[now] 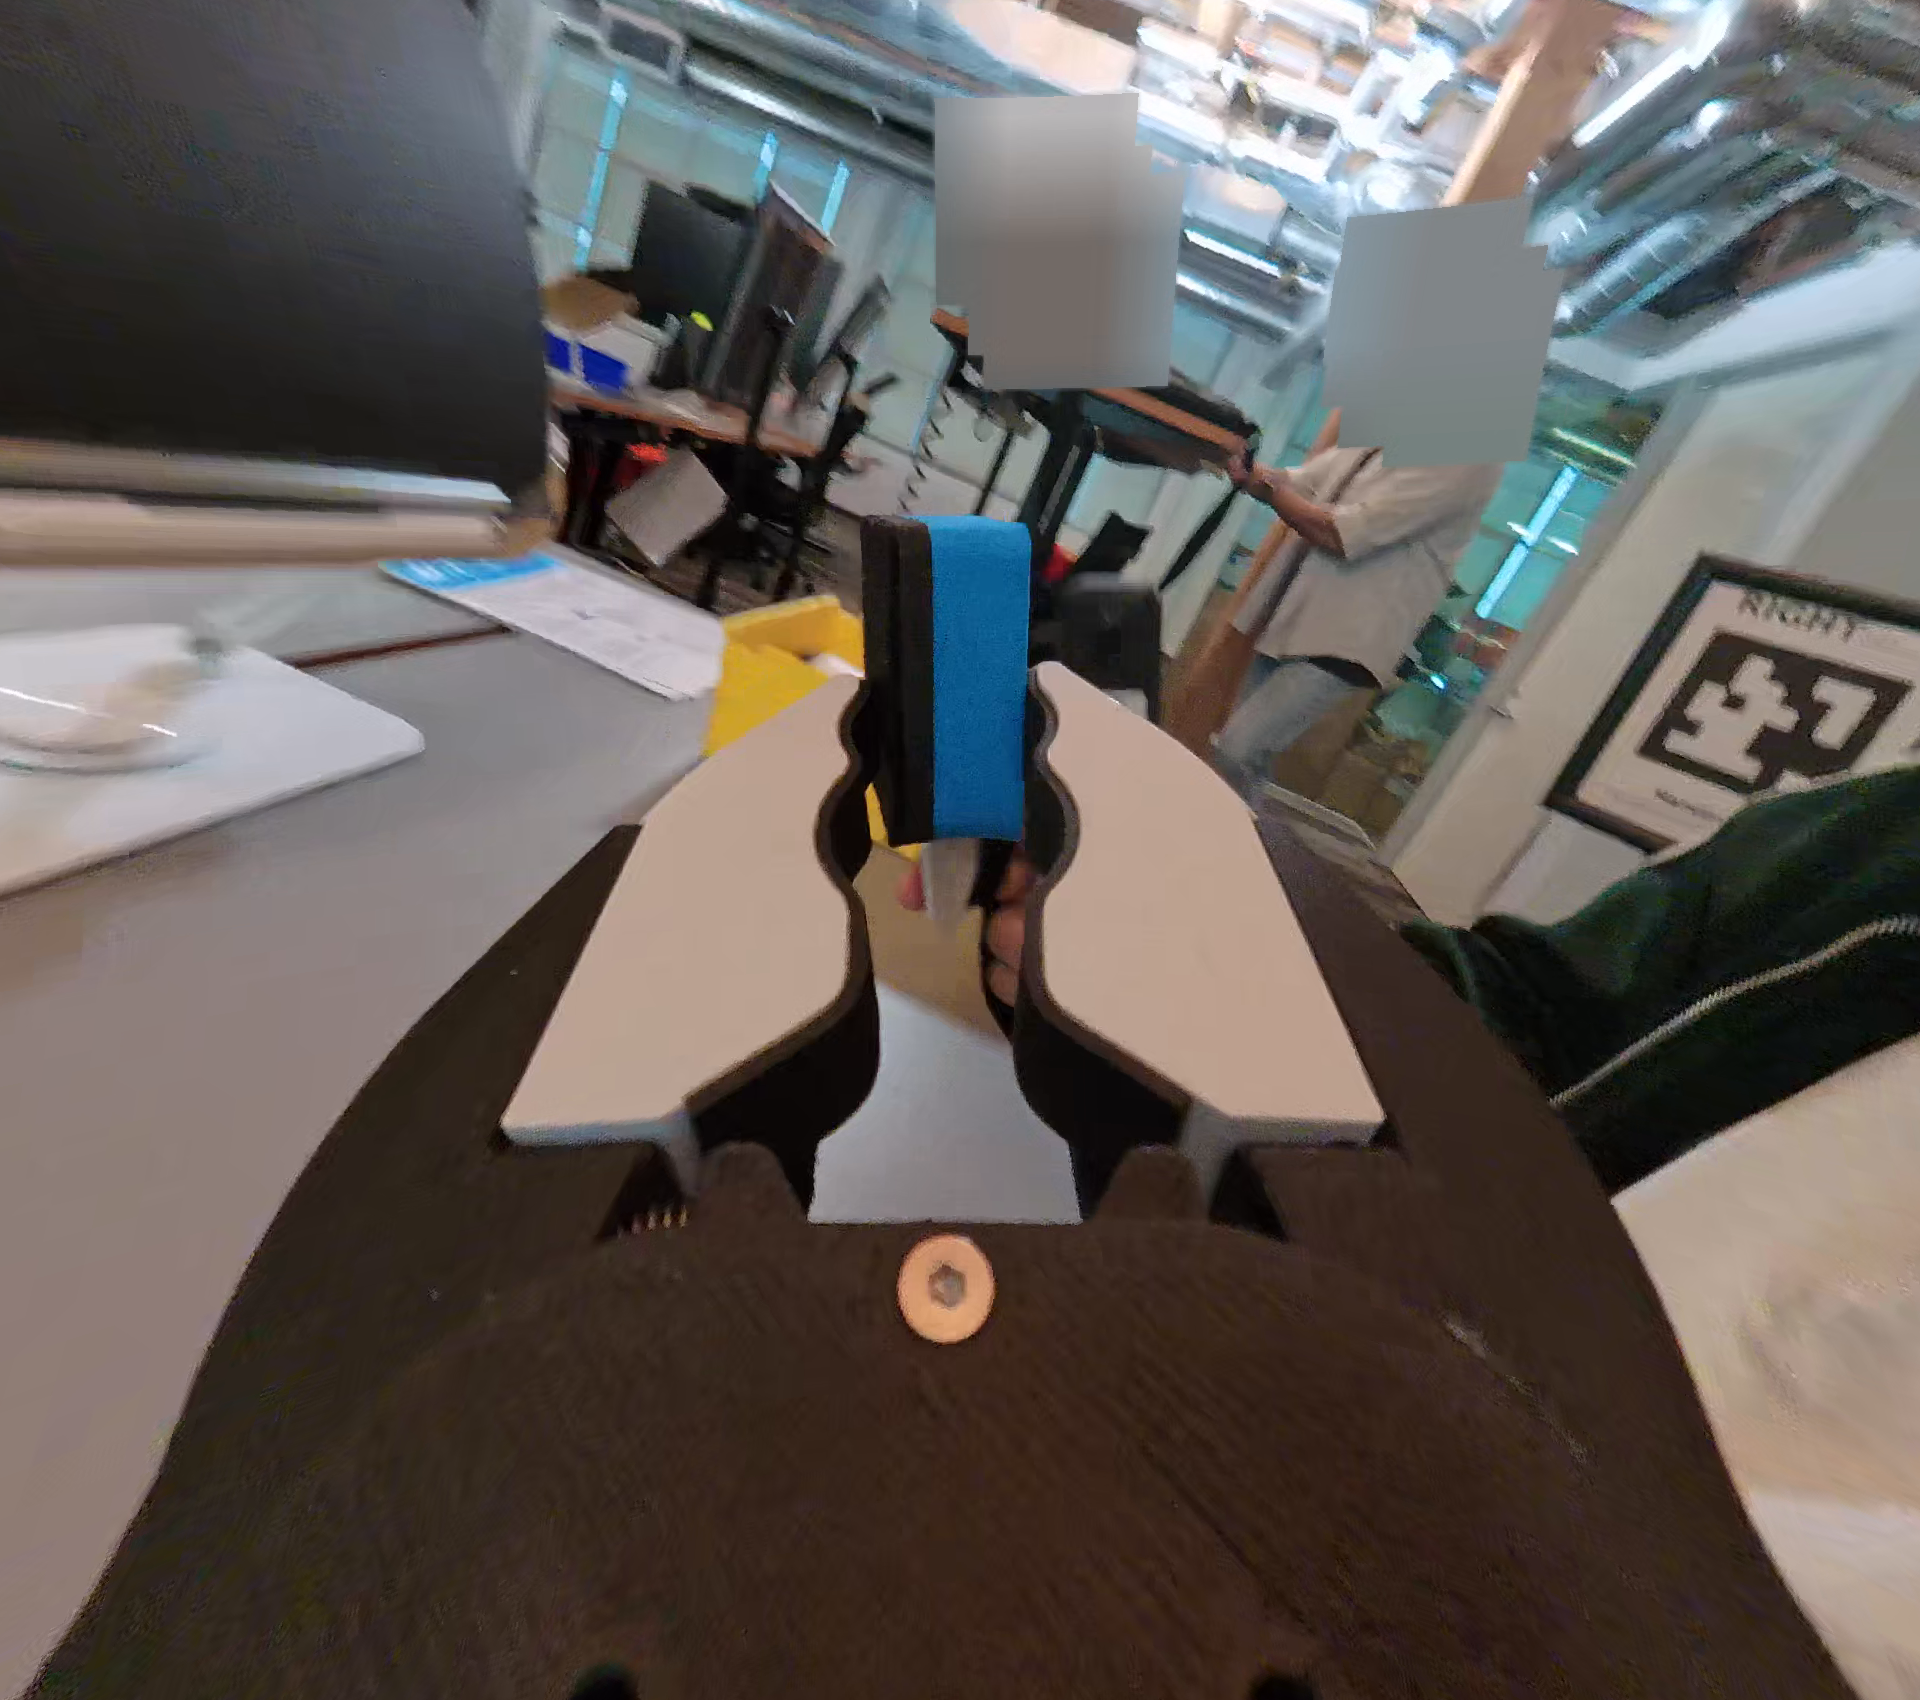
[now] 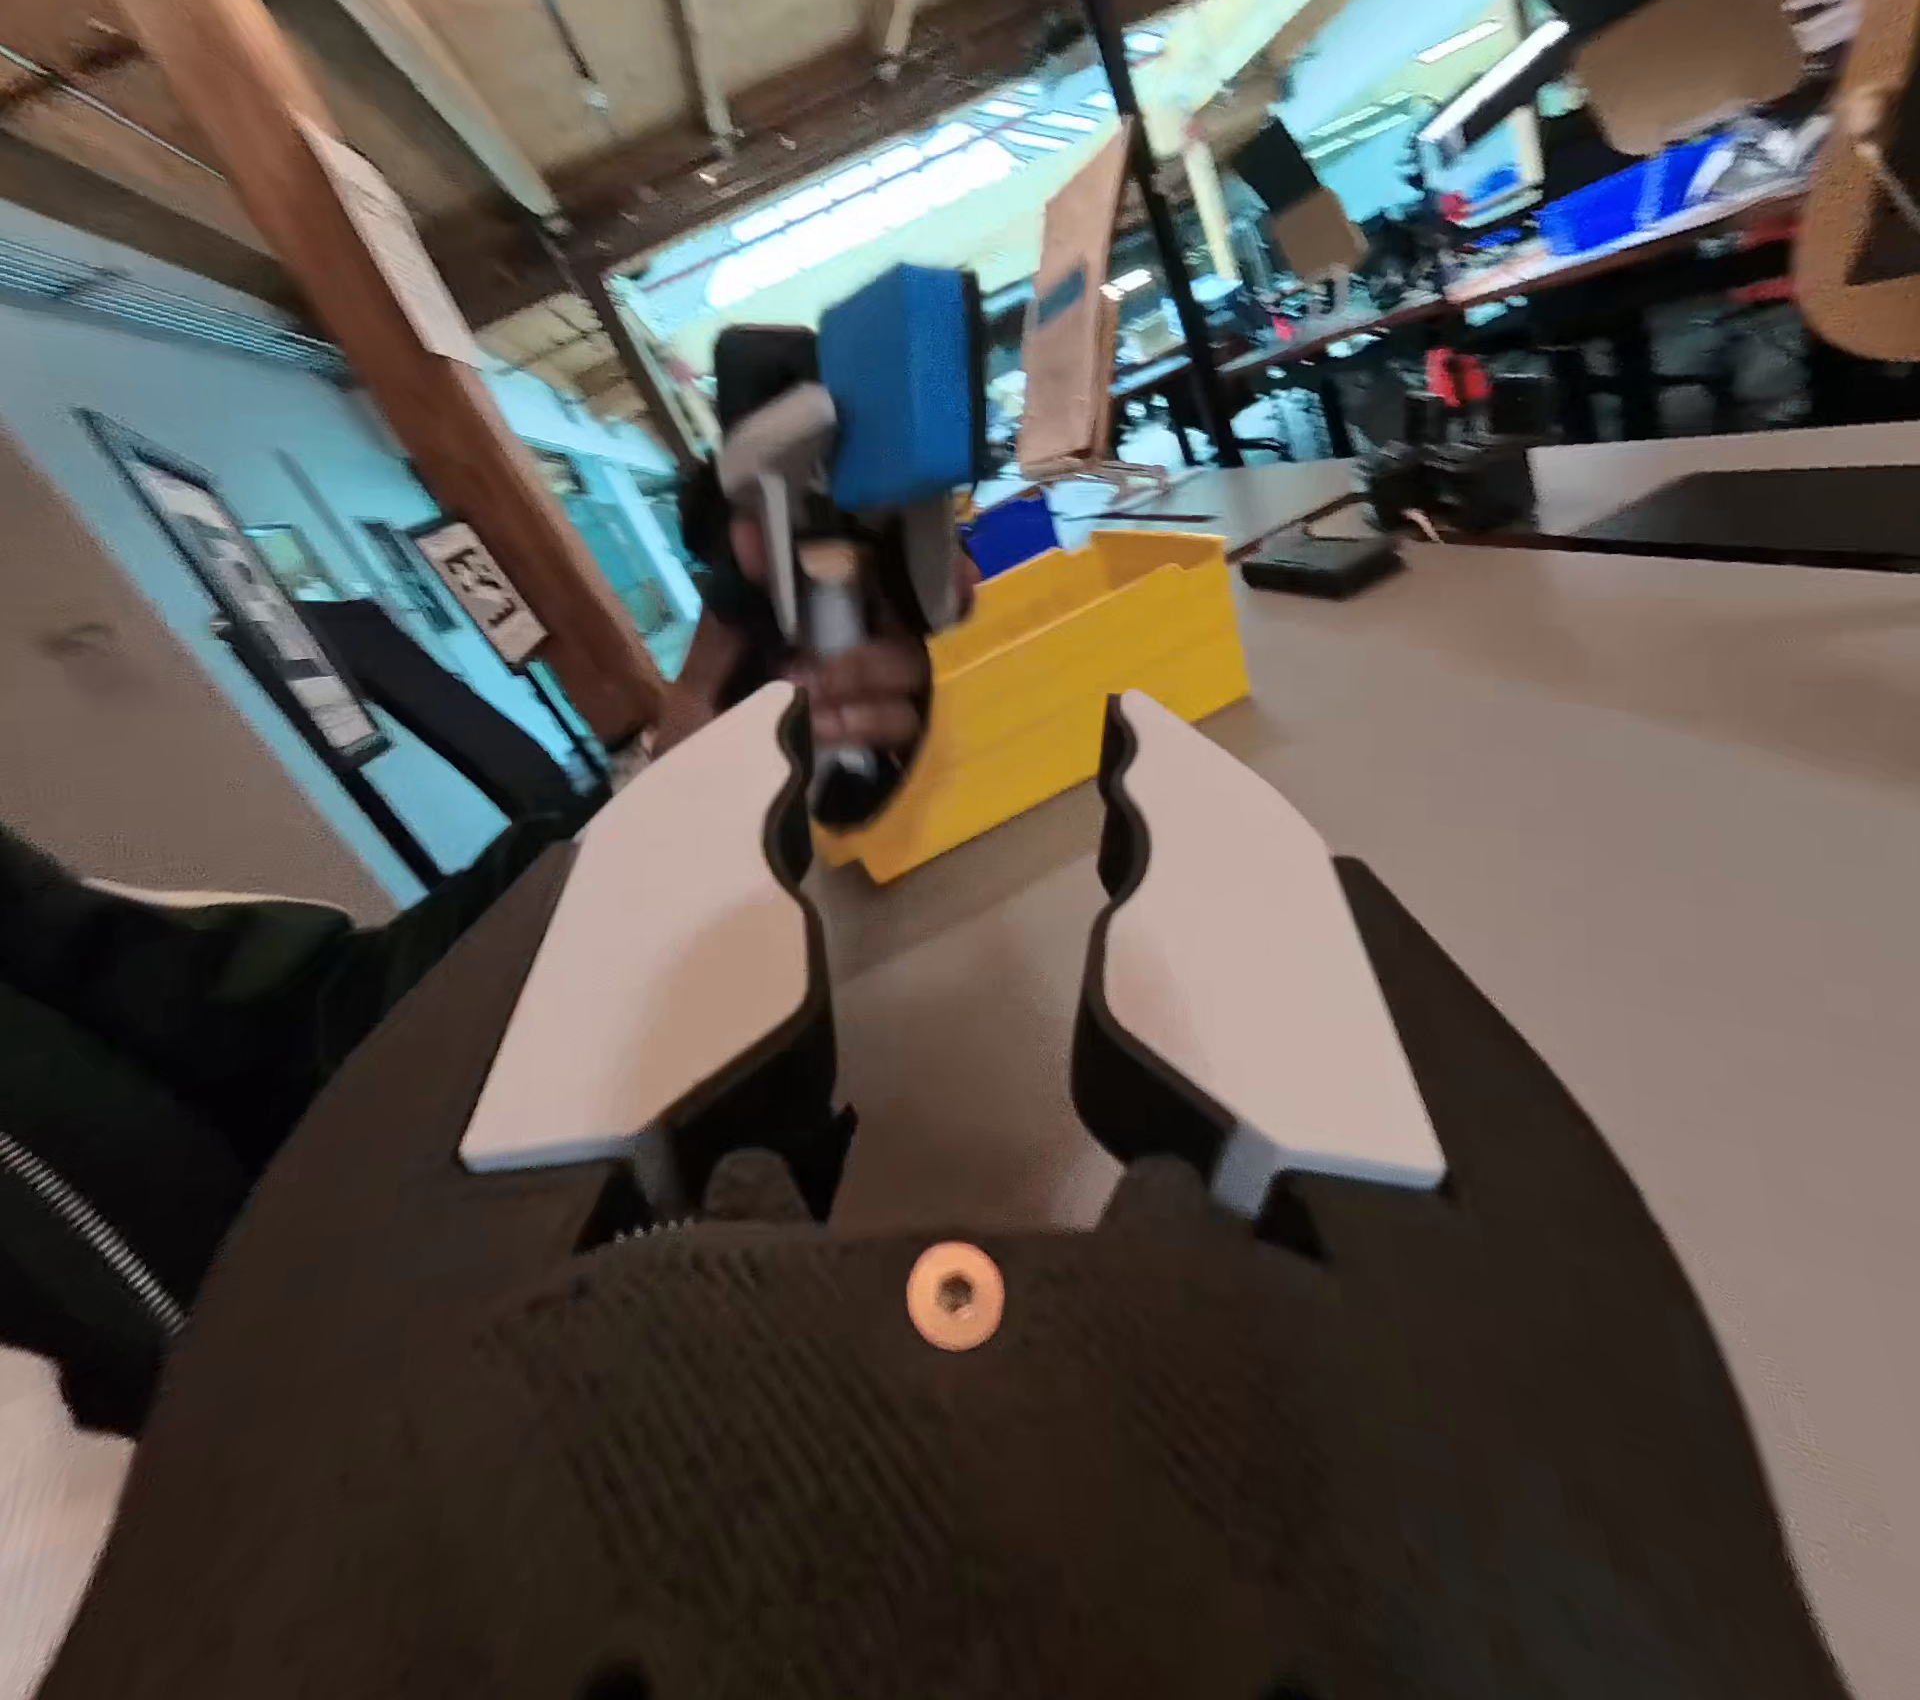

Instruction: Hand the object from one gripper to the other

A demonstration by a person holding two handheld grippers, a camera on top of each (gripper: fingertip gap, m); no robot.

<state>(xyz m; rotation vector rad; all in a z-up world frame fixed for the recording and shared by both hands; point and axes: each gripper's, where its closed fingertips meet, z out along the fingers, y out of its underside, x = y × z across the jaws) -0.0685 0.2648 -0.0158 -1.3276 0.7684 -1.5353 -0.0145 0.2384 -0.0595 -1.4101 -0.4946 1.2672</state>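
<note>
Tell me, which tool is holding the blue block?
The left tool holds the blue block, squeezed between its two fingers. The right tool is open and empty, apart from the block.

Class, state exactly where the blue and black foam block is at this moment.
The foam block stands clamped upright between the left gripper's fingertips, raised above the grey table near the yellow bin, ahead of the open right gripper.

Each gripper, left gripper (image 1: pixel 948 720) and right gripper (image 2: pixel 951 741), has a ribbed black printed body, pale grey finger plates with wavy black inner edges, and one round washered screw. The person wears a dark green sleeve (image 1: pixel 1704 954) with a zip.
</note>
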